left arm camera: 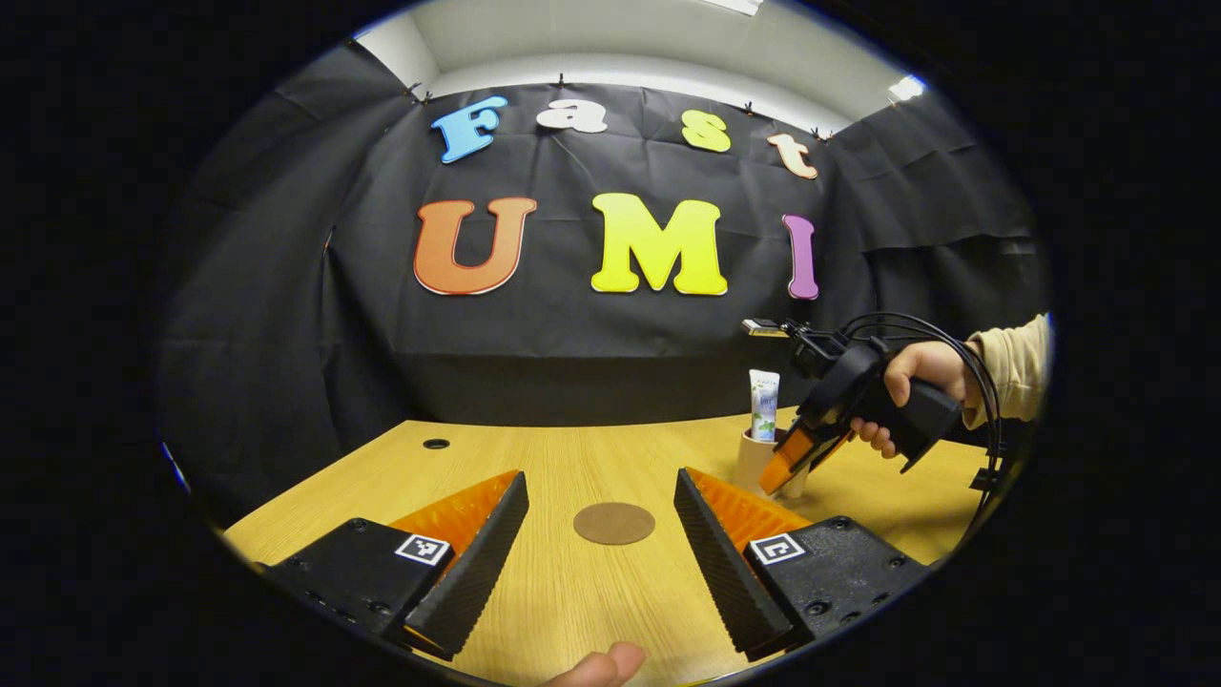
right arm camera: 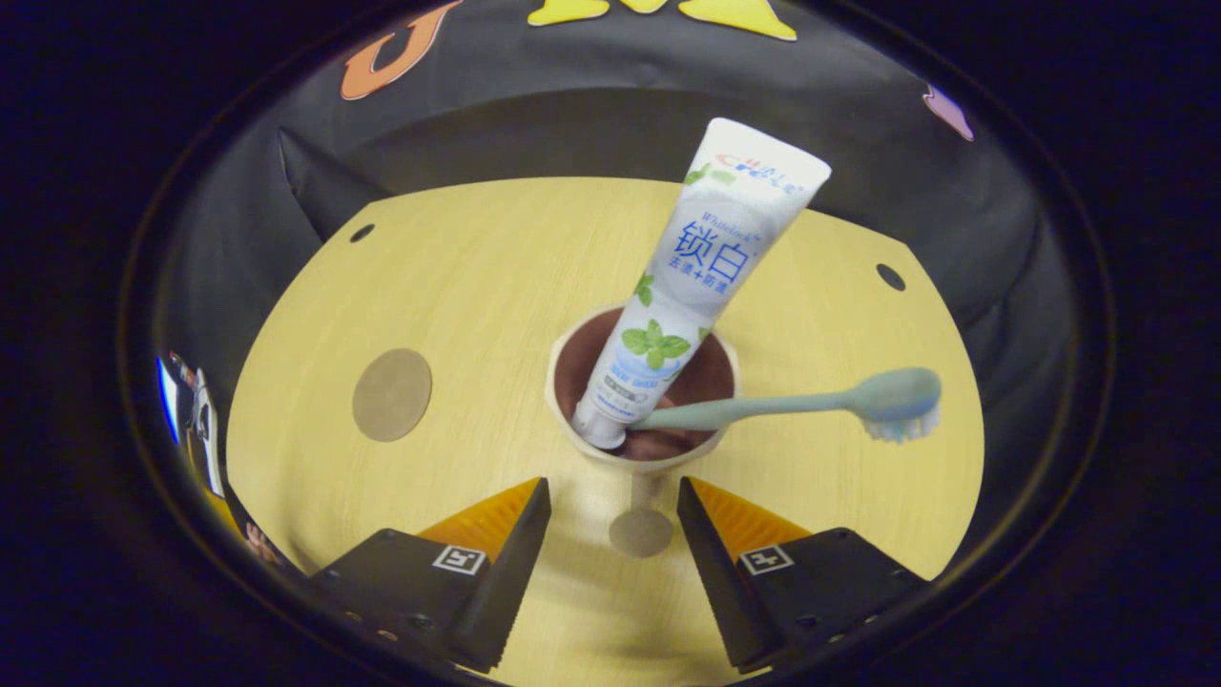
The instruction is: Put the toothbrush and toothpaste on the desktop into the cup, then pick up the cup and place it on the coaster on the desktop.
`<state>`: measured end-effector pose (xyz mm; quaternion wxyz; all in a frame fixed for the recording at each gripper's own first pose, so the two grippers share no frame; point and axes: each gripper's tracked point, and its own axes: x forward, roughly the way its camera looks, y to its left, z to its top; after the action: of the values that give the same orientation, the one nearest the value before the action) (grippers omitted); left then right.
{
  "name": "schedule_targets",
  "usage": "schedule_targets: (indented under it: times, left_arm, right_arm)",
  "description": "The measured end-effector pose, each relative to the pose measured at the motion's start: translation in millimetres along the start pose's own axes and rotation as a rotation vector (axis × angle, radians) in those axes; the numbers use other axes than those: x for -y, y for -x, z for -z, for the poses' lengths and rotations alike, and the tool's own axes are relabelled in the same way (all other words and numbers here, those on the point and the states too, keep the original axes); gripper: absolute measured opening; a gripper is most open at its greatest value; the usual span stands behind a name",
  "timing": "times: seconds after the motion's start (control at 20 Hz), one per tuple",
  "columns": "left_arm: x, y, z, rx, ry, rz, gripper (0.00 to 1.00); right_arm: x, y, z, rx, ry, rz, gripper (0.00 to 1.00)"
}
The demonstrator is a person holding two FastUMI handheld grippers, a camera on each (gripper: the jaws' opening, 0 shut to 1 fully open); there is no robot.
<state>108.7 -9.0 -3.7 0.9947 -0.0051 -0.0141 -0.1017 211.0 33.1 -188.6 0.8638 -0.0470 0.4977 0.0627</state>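
Observation:
A beige cup with a dark inside stands on a thin stem and round foot on the wooden desk. A white toothpaste tube stands cap-down in it, leaning back. A pale green toothbrush rests in the cup with its head out over the right rim. My right gripper is open just above and in front of the cup, its fingers either side of the foot without touching it. In the left gripper view, the cup, the tube and the hand-held right gripper sit at right. My left gripper is open over the desk, facing the round brown coaster.
The coaster lies on the desk to the left of the cup. Small cable holes mark the desk's far corners. Black cloth walls close the back and sides. A sleeved hand holds the right gripper, with cables trailing from it.

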Motion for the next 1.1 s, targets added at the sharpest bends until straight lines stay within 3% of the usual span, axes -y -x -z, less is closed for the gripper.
schedule_targets:
  times: [0.15, 0.3, 0.7, 1.0, 1.05, 1.1]
  left_arm:
    - [-5.6, 4.3, 4.6, -0.013, 0.017, -0.014, 0.98]
    - [-6.4, 6.7, 12.4, -0.029, 0.022, -0.01, 0.98]
    - [-1.8, 2.9, 18.5, -0.045, 0.021, 0.001, 0.98]
    - [0.8, 3.4, 21.5, -0.05, 0.021, 0.009, 0.98]
    - [1.2, 2.8, 22.4, -0.053, 0.025, 0.011, 0.98]
    - [1.8, 2.7, 24.0, -0.058, 0.03, 0.012, 0.98]
  right_arm:
    - [7.8, -16.2, 4.0, -0.052, -0.011, 0.062, 0.72]
    - [13.5, -26.9, 4.6, -0.08, -0.053, 0.069, 0.61]
    - [12.2, -28.5, 2.2, -0.138, -0.013, 0.103, 0.59]
    - [10.0, -26.7, 2.4, -0.163, -0.006, 0.084, 0.55]
    - [10.7, -26.2, 3.6, -0.162, -0.006, 0.091, 0.53]
    - [9.7, -26.4, 5.7, -0.162, -0.01, 0.088, 0.31]
